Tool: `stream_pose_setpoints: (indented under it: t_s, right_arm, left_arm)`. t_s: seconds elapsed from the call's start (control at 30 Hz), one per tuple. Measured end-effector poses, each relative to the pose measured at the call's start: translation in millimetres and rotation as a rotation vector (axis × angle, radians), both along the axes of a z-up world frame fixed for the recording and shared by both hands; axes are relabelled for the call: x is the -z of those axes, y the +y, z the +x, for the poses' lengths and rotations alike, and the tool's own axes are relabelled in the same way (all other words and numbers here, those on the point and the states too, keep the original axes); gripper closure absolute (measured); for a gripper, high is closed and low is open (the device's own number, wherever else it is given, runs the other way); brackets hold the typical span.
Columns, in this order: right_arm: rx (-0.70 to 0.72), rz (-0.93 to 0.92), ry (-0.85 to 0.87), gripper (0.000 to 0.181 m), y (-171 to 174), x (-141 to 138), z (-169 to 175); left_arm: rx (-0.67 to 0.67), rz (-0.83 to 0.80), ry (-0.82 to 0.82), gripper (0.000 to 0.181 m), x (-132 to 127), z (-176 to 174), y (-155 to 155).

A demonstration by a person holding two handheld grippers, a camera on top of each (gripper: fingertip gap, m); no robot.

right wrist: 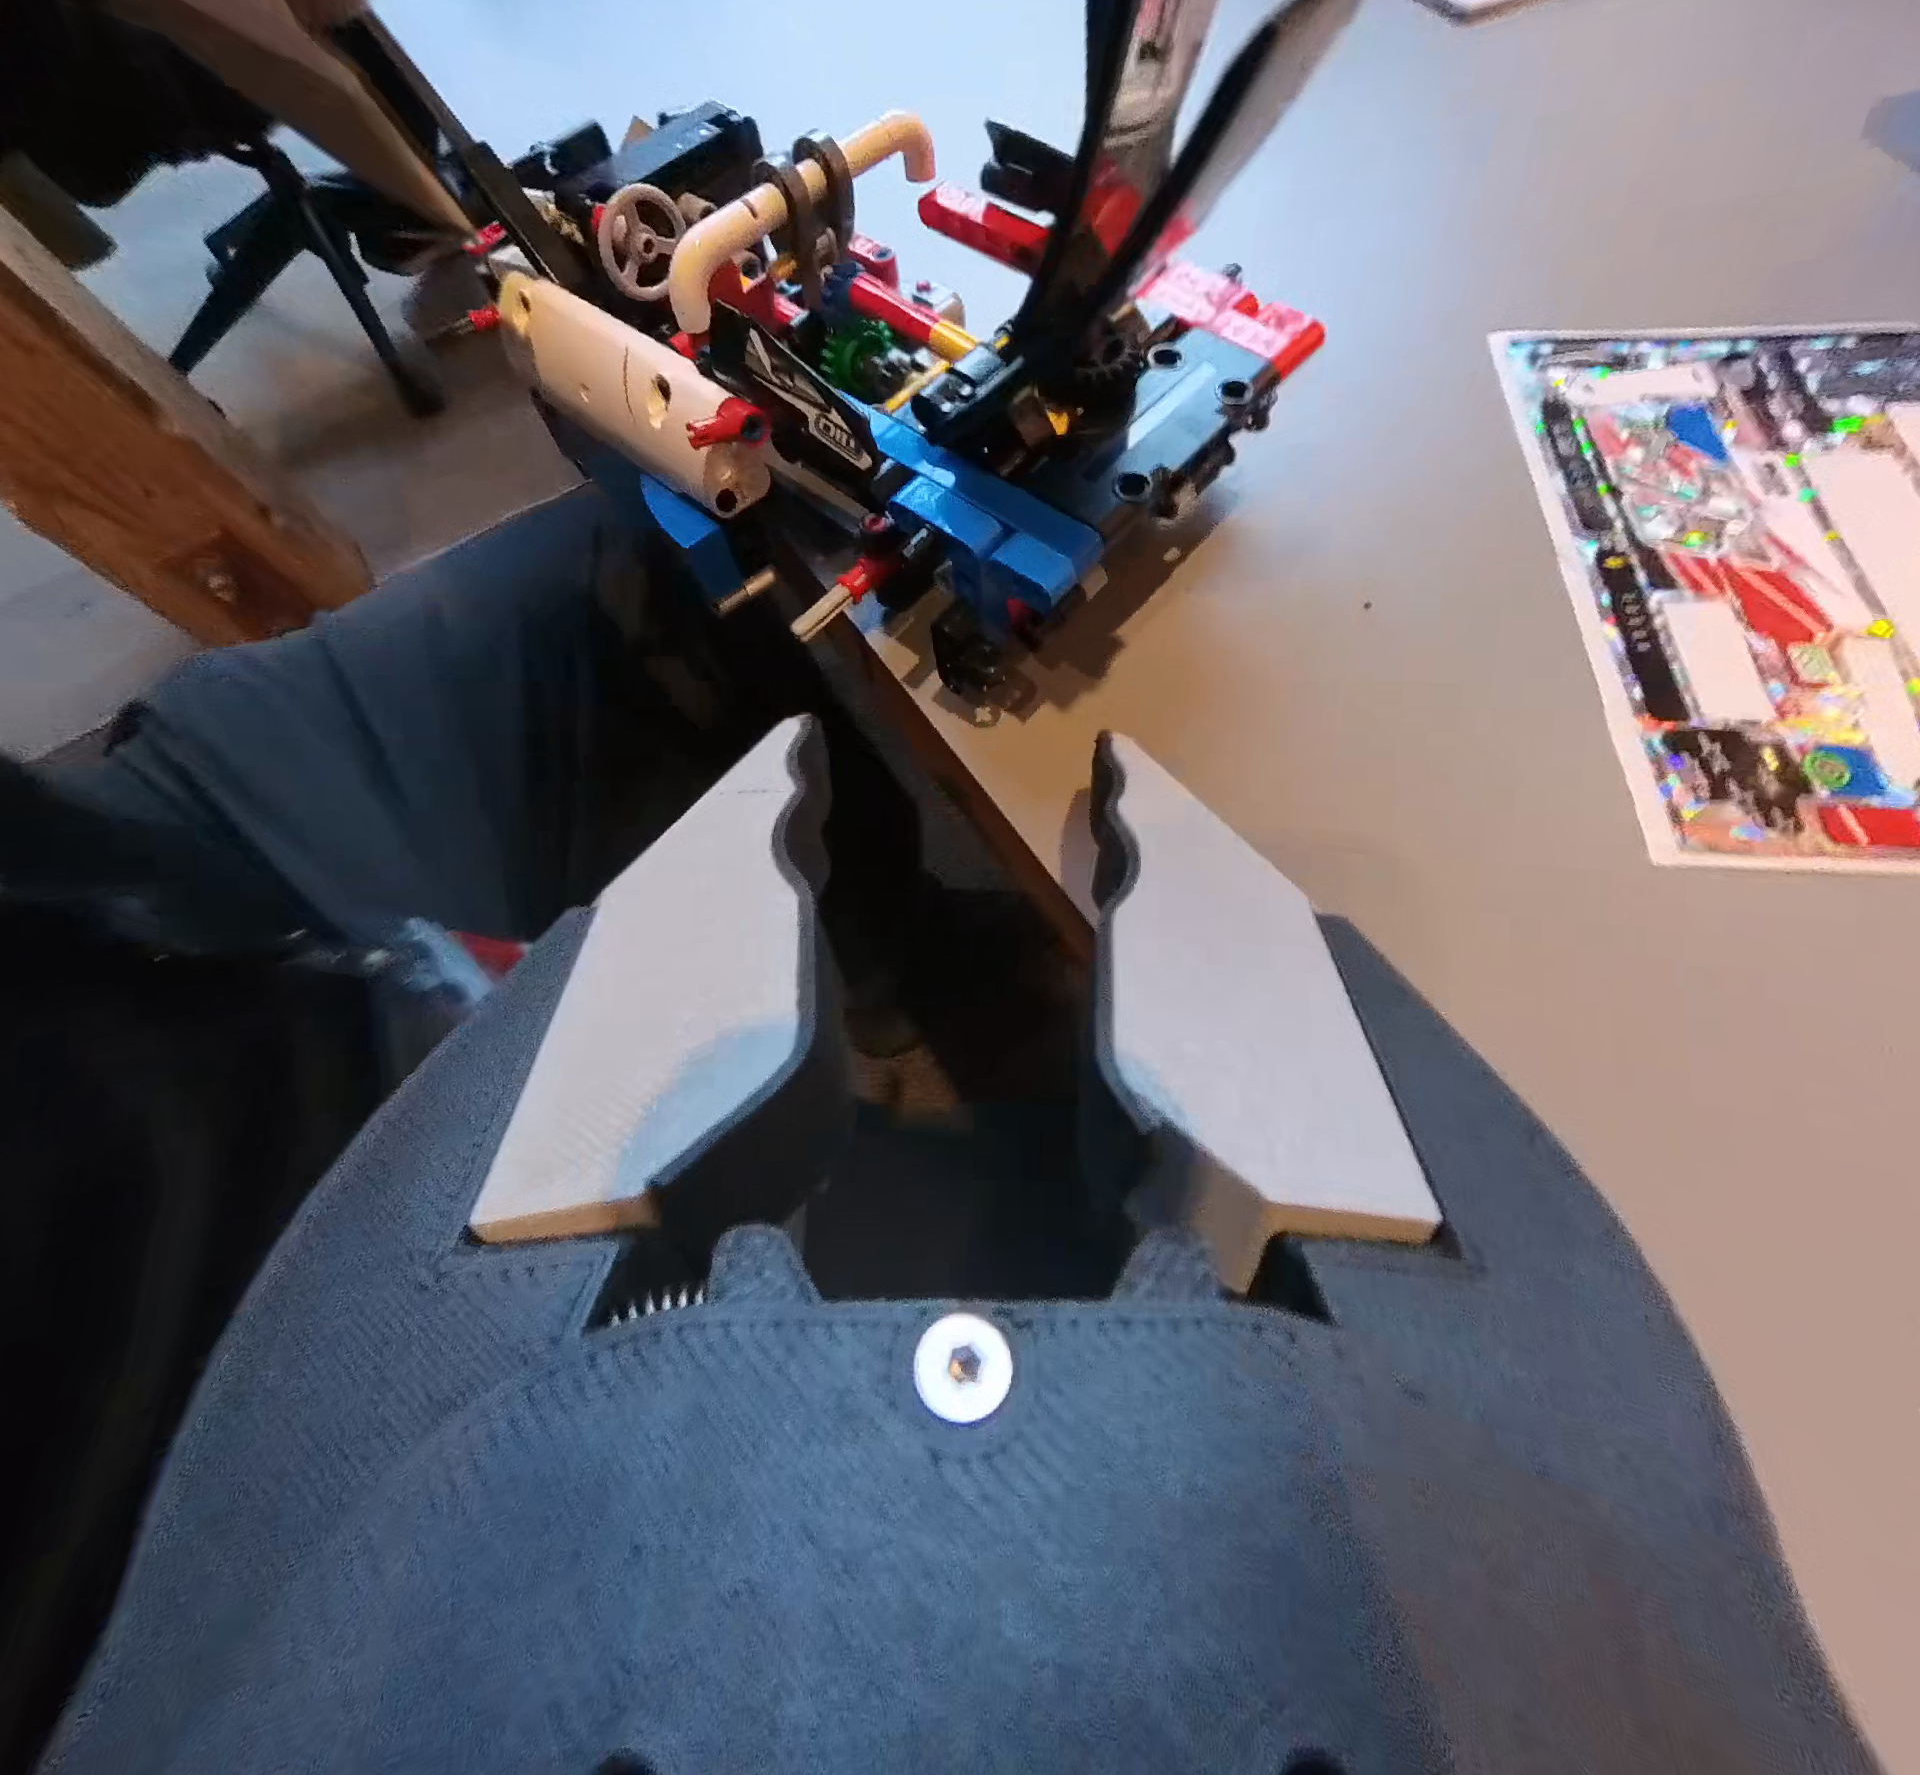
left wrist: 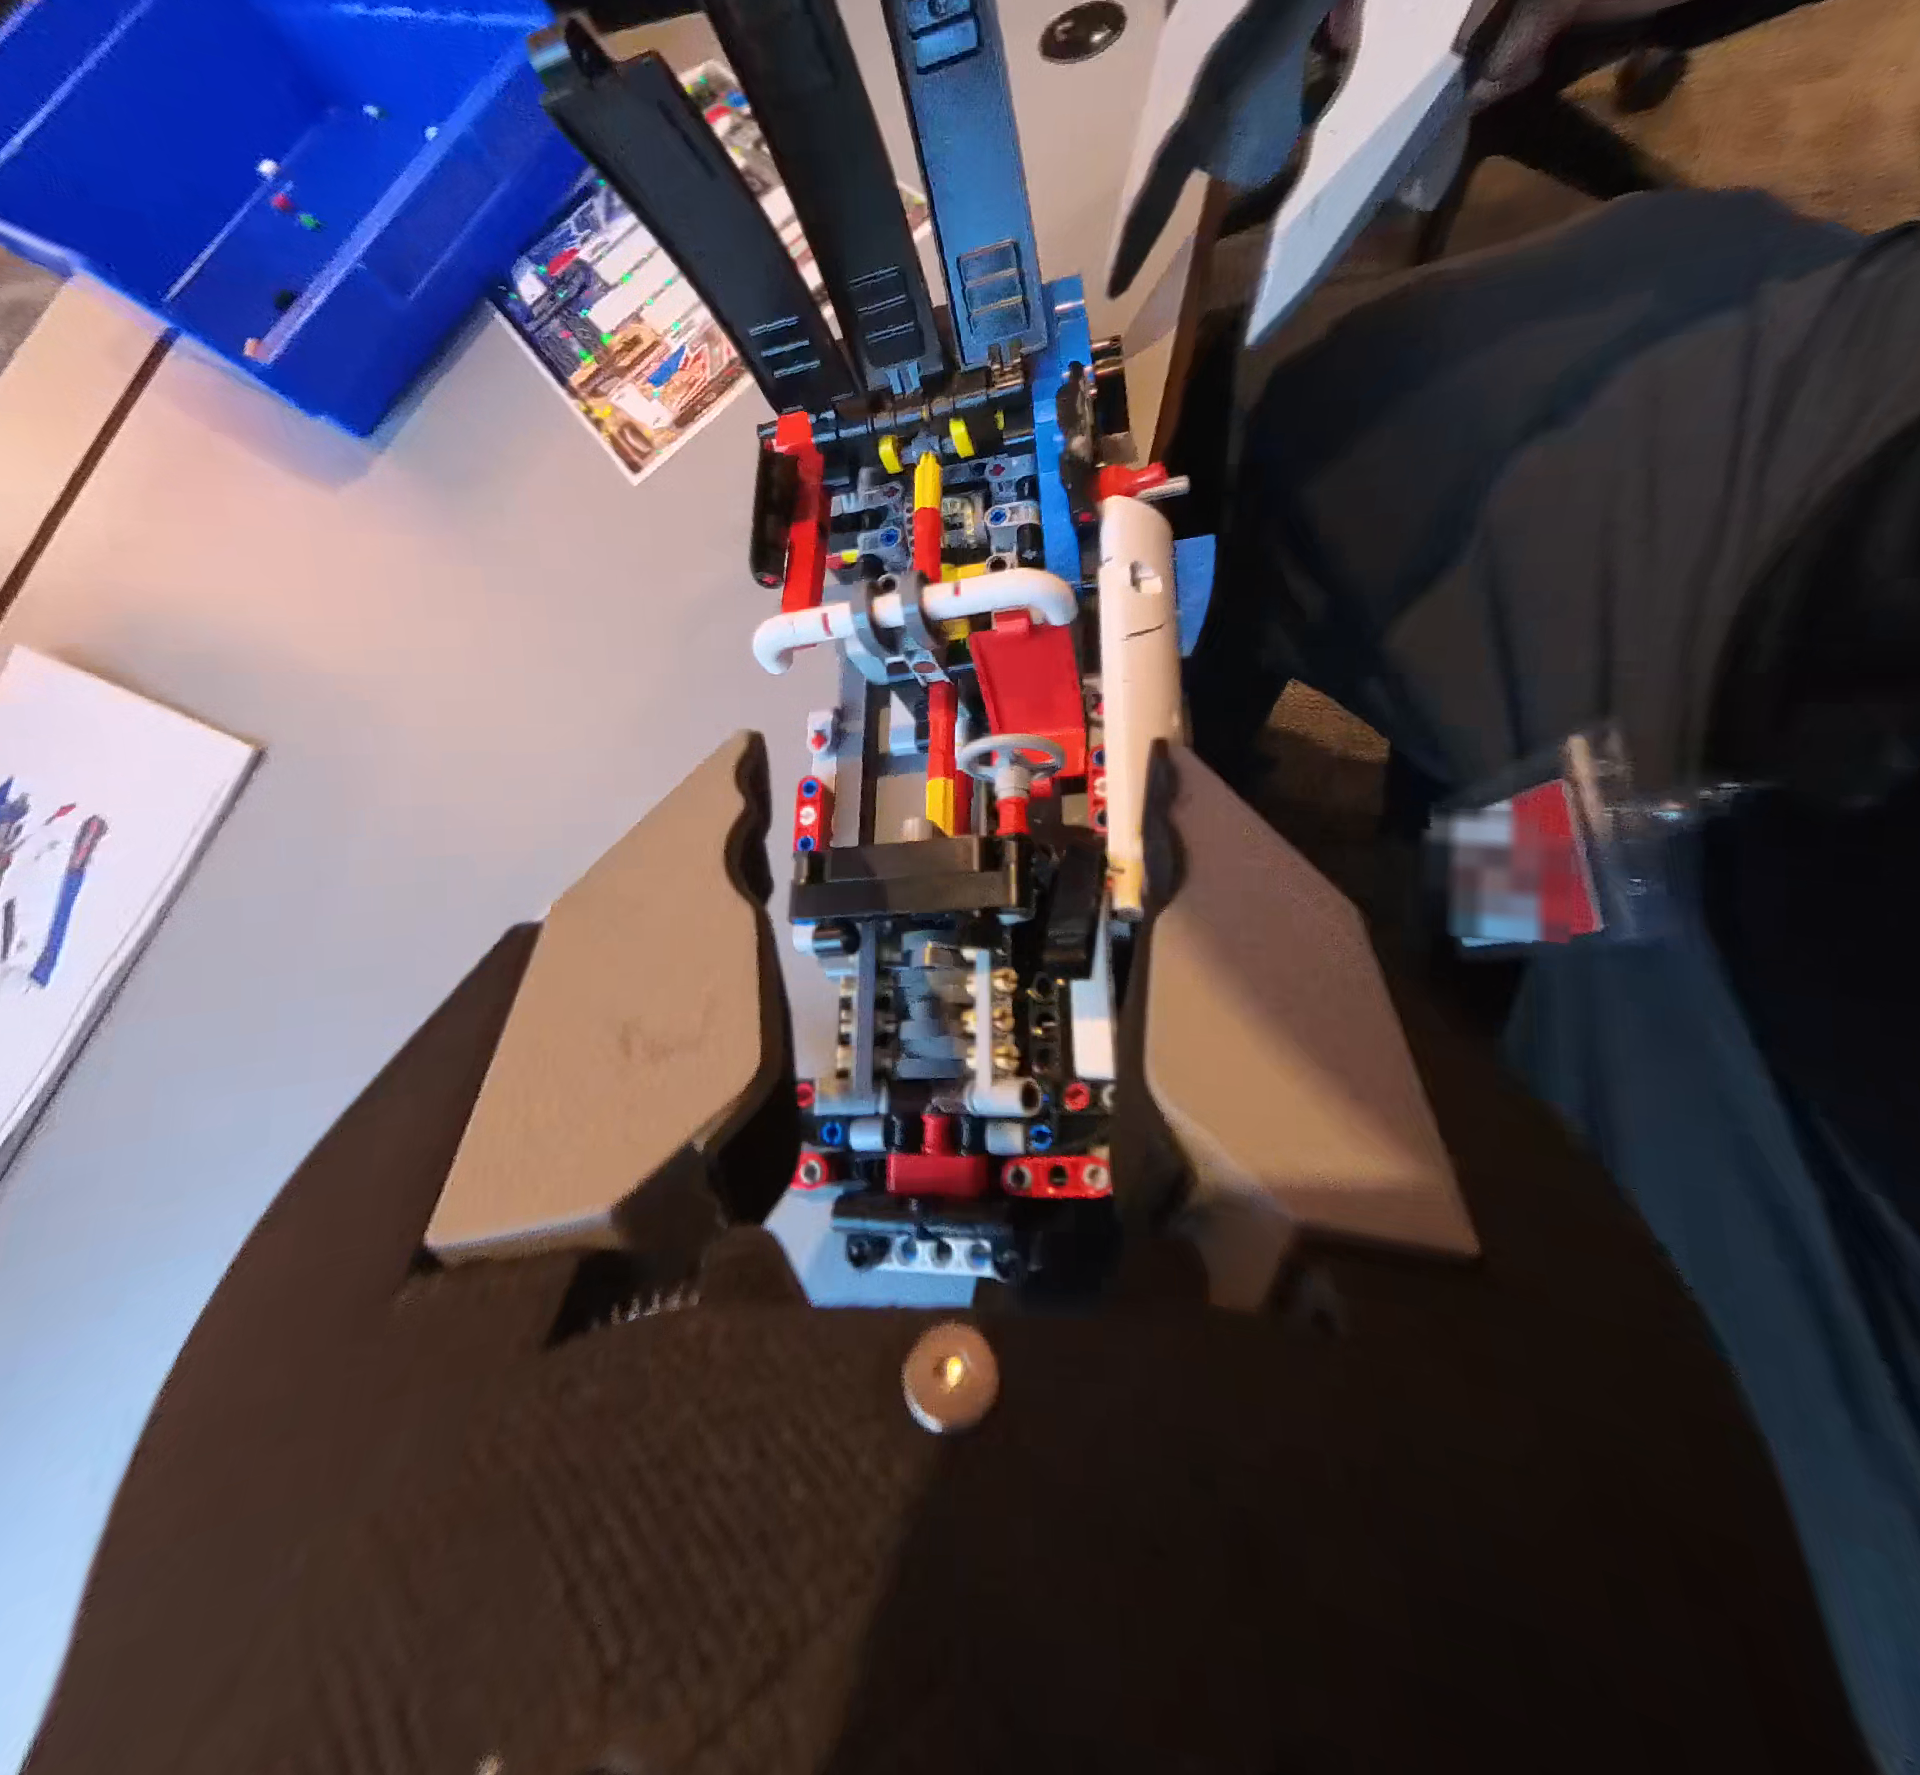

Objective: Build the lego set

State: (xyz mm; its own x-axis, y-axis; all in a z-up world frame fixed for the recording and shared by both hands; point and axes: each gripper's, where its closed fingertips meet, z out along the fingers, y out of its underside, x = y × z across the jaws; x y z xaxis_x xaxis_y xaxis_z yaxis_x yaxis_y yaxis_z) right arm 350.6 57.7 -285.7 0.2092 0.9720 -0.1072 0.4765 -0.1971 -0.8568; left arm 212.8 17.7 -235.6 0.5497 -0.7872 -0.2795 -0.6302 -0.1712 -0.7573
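1. Your left gripper (left wrist: 961,852) is clamping the near end of the lego model (left wrist: 966,738), a finger (left wrist: 623,987) pressing on each side of the frame.
2. The lego model is sitting at the edge of the grey surface (left wrist: 416,603), its three long black panels (left wrist: 831,167) standing up at the far end.
3. A white curved panel (left wrist: 1138,645) is lying along the model's right side, with a red seat (left wrist: 1029,686) and a grey steering wheel (left wrist: 1013,759) just beside it.
4. Your right gripper (right wrist: 951,821) is hanging near the model with its jaws wide apart and nothing between them.
5. A blue bin (left wrist: 260,146) is sitting on the surface to the far left, holding a few small pieces.
6. A sticker sheet (right wrist: 1745,593) is lying flat between the bin and the model.
7. A white booklet (left wrist: 94,852) is lying at the left edge.
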Motion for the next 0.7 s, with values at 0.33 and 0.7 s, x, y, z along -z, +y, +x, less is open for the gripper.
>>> stream_pose_setpoints:
  t_s: [0.33, 0.7]
  right_arm:
    - [-0.047, -0.145, 0.042, 0.139, -2, 5, 7]
    - [0.025, -0.012, 0.047, 0.133, 7, 6, 17]
  left_arm:
    - [0.025, -0.189, -0.126, 0.086, 7, -27, 8]
    - [-0.054, -0.208, -0.309, 0.085, 1, -37, 0]
